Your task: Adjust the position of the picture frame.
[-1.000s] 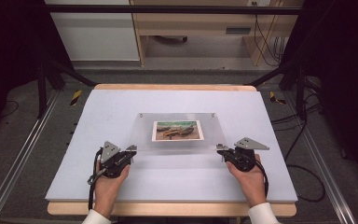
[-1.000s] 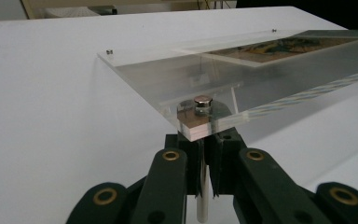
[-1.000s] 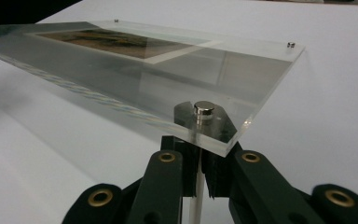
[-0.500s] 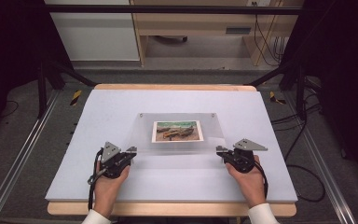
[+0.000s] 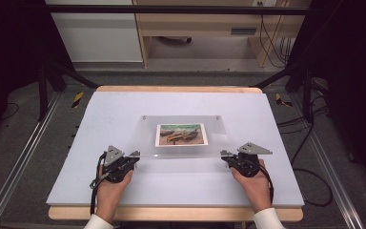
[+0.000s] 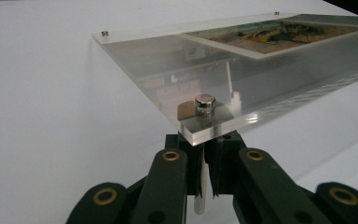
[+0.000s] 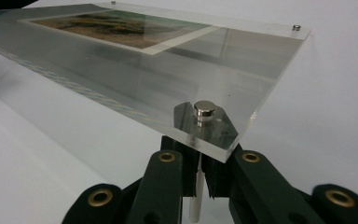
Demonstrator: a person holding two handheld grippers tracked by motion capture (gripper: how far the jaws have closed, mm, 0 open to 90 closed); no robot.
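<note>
the clear acrylic photo frame (image 5: 181, 136) lies over the white table (image 5: 100, 119), its two near corners just above the jaws, where the left gripper (image 6: 206, 175) and the right gripper (image 7: 196, 175) are each closed on a thin white post (image 6: 200, 198) under a corner.

photo (image 5: 181, 134): subject too small | frame (image 6: 242, 70): far end cropped

High view overhead; gripper views close, sharing frame (image 5: 181, 135).
</note>
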